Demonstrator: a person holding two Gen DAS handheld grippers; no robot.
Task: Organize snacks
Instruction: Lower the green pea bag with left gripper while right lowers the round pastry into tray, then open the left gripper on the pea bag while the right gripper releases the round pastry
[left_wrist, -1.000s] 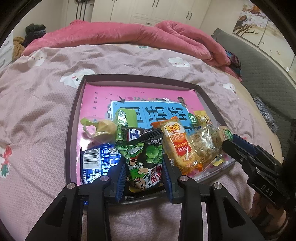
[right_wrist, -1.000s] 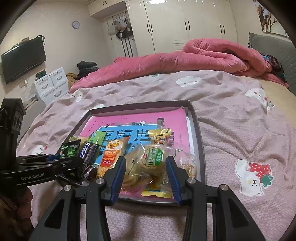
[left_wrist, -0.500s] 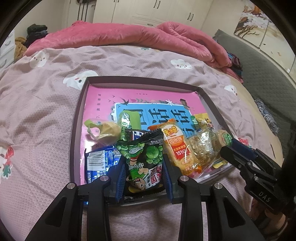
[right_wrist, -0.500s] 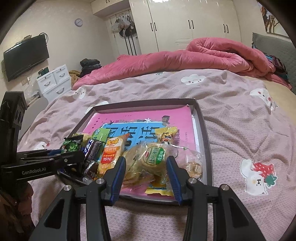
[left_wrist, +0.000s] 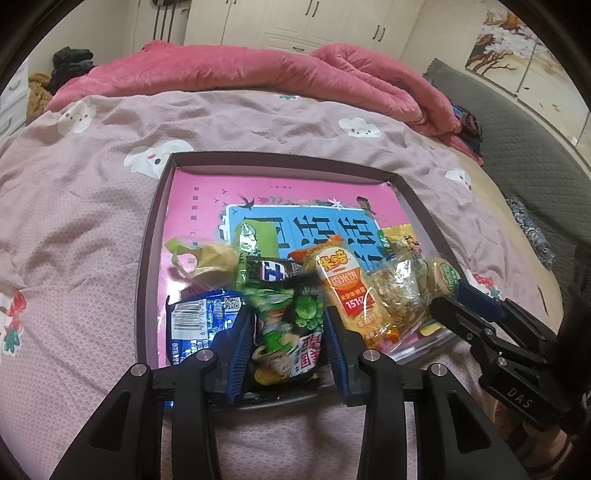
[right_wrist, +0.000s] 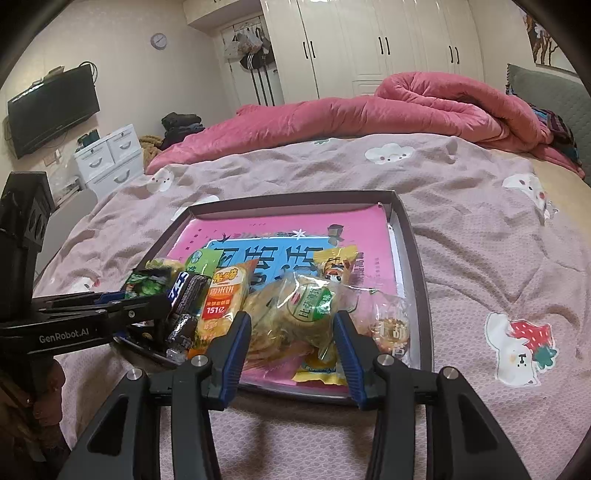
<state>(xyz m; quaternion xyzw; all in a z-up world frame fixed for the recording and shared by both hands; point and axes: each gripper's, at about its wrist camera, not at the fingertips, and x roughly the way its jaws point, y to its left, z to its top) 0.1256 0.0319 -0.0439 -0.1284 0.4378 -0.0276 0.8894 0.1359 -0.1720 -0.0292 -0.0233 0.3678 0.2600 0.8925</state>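
Right, working across from the left: the tray (left_wrist: 149, 258) sits on the bedspread (left_wrist: 74, 240), and every snack is bunched along its near edge, over the pink book (left_wrist: 199, 206) lining it. Furthest left lies the blue packet (left_wrist: 195, 325), flat, just outside my left gripper (left_wrist: 286, 314).

Between that gripper's pads stands the green pea packet (left_wrist: 306, 306), its long axis running away from me along the fingers, so the pads span its short width. The jaws have just eased apart a little. The packet is blurred, and I cannot tell whether the pads are pinching it or have let it go.

Next right is the orange rice-cracker packet (left_wrist: 343, 284), leaning against the pea packet's far side and touching it.

Then comes the clear biscuit bag (right_wrist: 310, 302), nearest the tray's right wall. My right gripper (right_wrist: 292, 317) is closed on it, with crinkled plastic pressed against both pads. The left gripper has no claim there.

My judgement is that the next move hinges on the pea packet, which lies dead ahead between the left fingers and wants laying down clear of its neighbours.
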